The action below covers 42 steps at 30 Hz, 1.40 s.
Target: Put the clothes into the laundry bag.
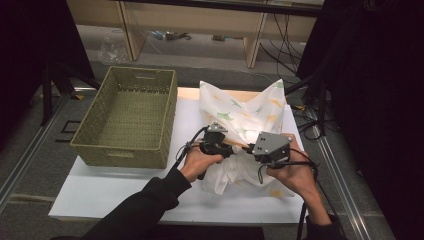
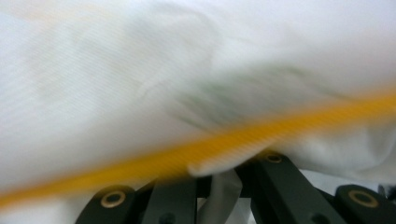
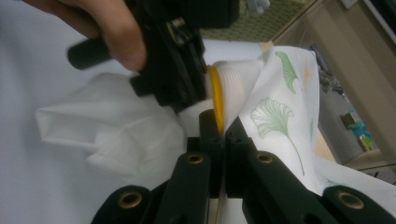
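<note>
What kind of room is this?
Probably a lab or workshop set up for recording: a white table amid dark curtains, loose cables on the floor, and plain wooden shelving behind.

High view: light falls from above onto my white worktop (image 1: 125,195), which is bright, while the room at both sides sinks into near black. The white cloth (image 1: 245,120) glares at its lit folds, losing detail there. My dark sleeve (image 1: 145,205) shows little texture. The picture is soft and slightly grainy. Left view: the cloth (image 2: 140,70) and its yellow edge (image 2: 233,140) are smeared by motion blur and overexposed. Right view: my tool (image 3: 223,130) is fairly sharp; the hand (image 3: 112,32) is out of focus; the background tilts.
</note>
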### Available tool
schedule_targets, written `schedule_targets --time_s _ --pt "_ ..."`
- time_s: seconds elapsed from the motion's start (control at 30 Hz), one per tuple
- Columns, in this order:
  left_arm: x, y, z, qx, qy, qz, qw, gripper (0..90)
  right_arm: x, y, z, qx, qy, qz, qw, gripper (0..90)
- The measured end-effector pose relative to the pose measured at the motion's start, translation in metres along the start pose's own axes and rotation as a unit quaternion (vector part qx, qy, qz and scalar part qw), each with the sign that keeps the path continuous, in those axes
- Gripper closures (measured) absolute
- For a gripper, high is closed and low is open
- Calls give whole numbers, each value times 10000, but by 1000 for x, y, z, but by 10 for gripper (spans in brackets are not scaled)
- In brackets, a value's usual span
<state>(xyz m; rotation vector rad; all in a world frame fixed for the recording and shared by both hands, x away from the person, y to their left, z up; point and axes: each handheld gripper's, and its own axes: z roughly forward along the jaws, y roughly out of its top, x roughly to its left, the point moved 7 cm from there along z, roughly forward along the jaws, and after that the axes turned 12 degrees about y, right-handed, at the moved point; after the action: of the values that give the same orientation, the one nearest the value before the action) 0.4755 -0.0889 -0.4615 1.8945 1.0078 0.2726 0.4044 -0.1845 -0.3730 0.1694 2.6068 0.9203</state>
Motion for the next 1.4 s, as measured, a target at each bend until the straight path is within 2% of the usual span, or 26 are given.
schedule_targets --time_s 0.1,0.17,0.2,0.23,0.3,0.43,0.5,0.53,0.57,0.63,0.67,0.73,0.77,0.8,0.9,0.93,1.0,1.03,1.1,1.17,1.2,1.23,1.27,1.33,1.37,1.4 --pt "18 -9 24 149 323 -179 9992 801 0 -5 2 194 -51 134 9997 900" --pt "28 -15 35 130 591 43 9982 780 1 -13 11 315 53 217 9993 899" --pt "27 -18 35 108 565 55 9983 762 -1 -16 17 344 136 108 9993 900" --pt "27 -20 32 142 539 86 9984 727 0 -20 21 393 140 247 9988 899" --pt "28 -24 23 321 574 216 9976 585 -1 -26 28 466 200 260 9984 899" --pt "37 -37 -8 438 1025 634 9917 338 -4 -32 36 616 183 192 9977 899" --pt "42 -47 -20 511 1089 625 9908 276 -5 -30 38 570 220 37 9981 899" --pt "45 -52 -24 614 1128 587 9900 239 -4 -30 38 577 232 86 9980 899" --pt "47 -56 -25 626 1161 497 9900 210 -2 -31 38 610 177 222 9977 899" --pt "50 -61 -20 570 1037 496 9917 175 -2 -29 39 593 185 208 9979 899" --pt "49 -63 -16 621 1019 553 9913 174 -3 -28 41 577 199 71 9981 899" --pt "44 -64 -7 546 852 547 9934 184 -1 -30 41 655 194 194 9975 899" --pt "43 -65 -3 597 791 553 9935 193 -3 -29 42 610 219 17 9979 899" --pt "40 -64 2 602 670 461 9949 237 -3 -29 43 607 226 44 9979 899" --pt "27 -56 10 373 132 274 9988 630 -4 -31 45 606 222 12 9979 899" --pt "21 -51 11 302 52 301 9991 733 -2 -33 45 627 191 182 9977 899" --pt "10 -40 10 112 -7 282 9995 830 -4 -33 46 572 232 117 9980 899" --pt "5 -35 9 75 -45 315 9995 846 -5 -32 44 562 213 33 9982 899" --pt "-3 -22 8 -80 -97 348 9993 857 0 -25 37 461 222 172 9985 900" --pt "-1 -9 10 -243 -43 234 9994 860 0 -19 28 481 234 -69 9985 900" --pt "3 -5 14 -306 -75 161 9994 860 1 -15 24 442 217 -23 9988 900" --pt "9 -4 20 -328 7 168 9993 860 0 -14 20 486 154 -60 9987 900" --pt "17 -7 27 -269 131 92 9995 859 3 -13 18 482 134 160 9986 900" --pt "28 -15 40 -95 164 -232 9996 845 4 -15 19 554 199 147 9982 900" --pt "29 -19 42 -33 100 -221 9997 828 6 -18 23 591 251 207 9977 900" --pt "29 -22 42 5 92 -172 9998 799 4 -21 29 611 303 83 9976 900"
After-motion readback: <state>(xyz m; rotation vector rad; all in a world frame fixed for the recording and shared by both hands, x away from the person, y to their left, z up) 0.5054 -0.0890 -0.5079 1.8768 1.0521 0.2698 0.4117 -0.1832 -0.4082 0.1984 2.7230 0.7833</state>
